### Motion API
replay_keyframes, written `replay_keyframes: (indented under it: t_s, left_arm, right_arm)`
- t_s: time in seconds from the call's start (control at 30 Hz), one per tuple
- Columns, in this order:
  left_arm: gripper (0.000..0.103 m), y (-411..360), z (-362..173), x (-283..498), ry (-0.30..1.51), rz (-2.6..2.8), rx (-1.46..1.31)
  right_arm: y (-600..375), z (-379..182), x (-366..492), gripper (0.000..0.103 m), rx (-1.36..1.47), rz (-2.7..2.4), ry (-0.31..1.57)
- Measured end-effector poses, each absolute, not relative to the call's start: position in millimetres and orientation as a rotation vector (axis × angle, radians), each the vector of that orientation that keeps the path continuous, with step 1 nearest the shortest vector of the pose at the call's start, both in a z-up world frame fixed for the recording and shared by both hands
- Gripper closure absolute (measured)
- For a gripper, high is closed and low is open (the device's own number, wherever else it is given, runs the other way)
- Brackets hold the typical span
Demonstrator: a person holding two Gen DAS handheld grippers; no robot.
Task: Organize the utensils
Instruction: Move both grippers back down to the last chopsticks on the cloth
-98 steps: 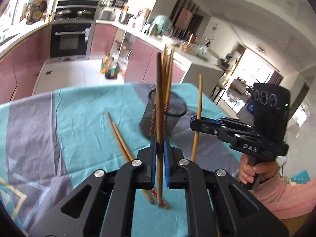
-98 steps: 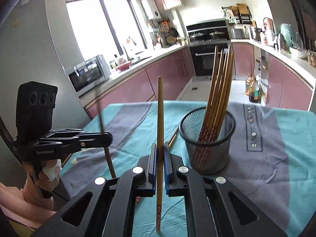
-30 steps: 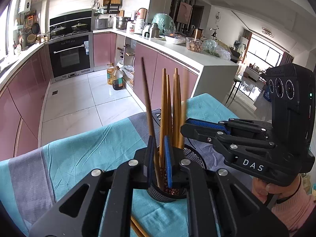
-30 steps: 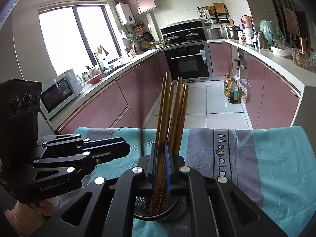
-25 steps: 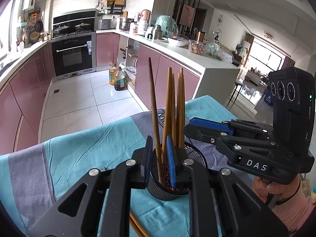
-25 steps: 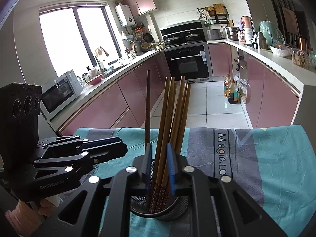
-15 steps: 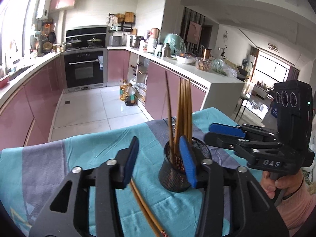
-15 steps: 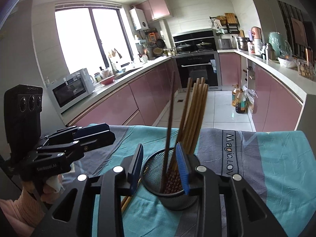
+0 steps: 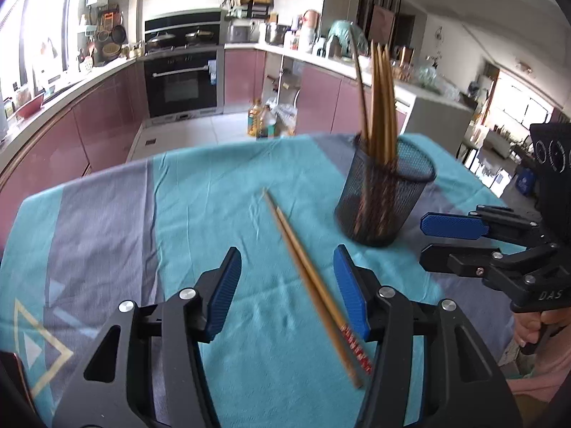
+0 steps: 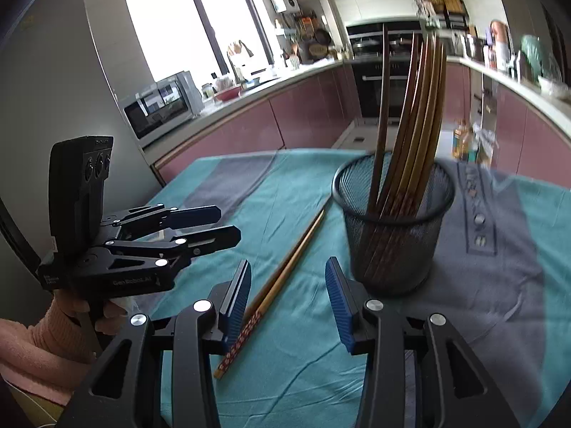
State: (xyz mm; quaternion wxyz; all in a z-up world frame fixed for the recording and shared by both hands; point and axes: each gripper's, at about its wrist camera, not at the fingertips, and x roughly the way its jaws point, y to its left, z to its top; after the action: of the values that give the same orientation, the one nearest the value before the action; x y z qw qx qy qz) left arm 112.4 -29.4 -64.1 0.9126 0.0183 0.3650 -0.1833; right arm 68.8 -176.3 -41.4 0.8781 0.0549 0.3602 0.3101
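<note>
Jaws of left gripper [image 9: 287, 285] and right gripper [image 10: 287, 290] just opened, now apart and empty. Both carried chopsticks released into the mesh holder [image 10: 392, 235]. Last pair of chopsticks [image 9: 310, 281] lying on the desk [image 9: 200, 192] beside it, probably next.

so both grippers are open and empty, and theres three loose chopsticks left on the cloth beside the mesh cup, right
Not three: two loose chopsticks lie on the cloth beside the mesh cup, as the left wrist view shows. The left gripper and the right gripper are open and empty.
</note>
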Motion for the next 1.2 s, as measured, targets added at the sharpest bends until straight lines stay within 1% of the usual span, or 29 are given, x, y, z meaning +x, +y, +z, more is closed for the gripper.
replay_keyframes:
  t_s: [0.27,0.5,0.63,0.73,0.83,0.9,0.97,1.03,1.2]
  left_arm:
    - [0.051,-39,-105,108,0.844,-0.386,0.061]
    - [0.052,-50,-119,107,0.874,-0.376,0.1]
    - [0.054,-51,-118,106,0.874,-0.376,0.107]
    - [0.058,-53,-118,105,0.883,-0.379,0.105]
    - [0.069,-55,-117,104,0.889,-0.393,0.087]
    - [0.073,-55,-117,104,0.897,-0.4,0.068]
    - [0.081,-53,-117,104,0.906,-0.413,0.035]
    - [0.084,-50,-117,103,0.916,-0.422,0.006]
    - [0.085,-47,-119,101,0.937,-0.431,-0.021]
  right_arm:
    - [-165,-67,68,0.061,0.123,0.634,0.834]
    - [-164,-75,68,0.06,0.138,0.626,0.858]
    - [-163,-78,69,0.06,0.137,0.621,0.868]
    - [-158,-81,73,0.06,0.134,0.614,0.875]
    - [-155,-83,77,0.06,0.132,0.612,0.88]
    - [-152,-85,80,0.06,0.128,0.61,0.883]
    - [-149,-87,82,0.06,0.129,0.61,0.888]
    - [-146,-89,86,0.06,0.129,0.609,0.893]
    - [-139,-92,94,0.061,0.125,0.608,0.905]
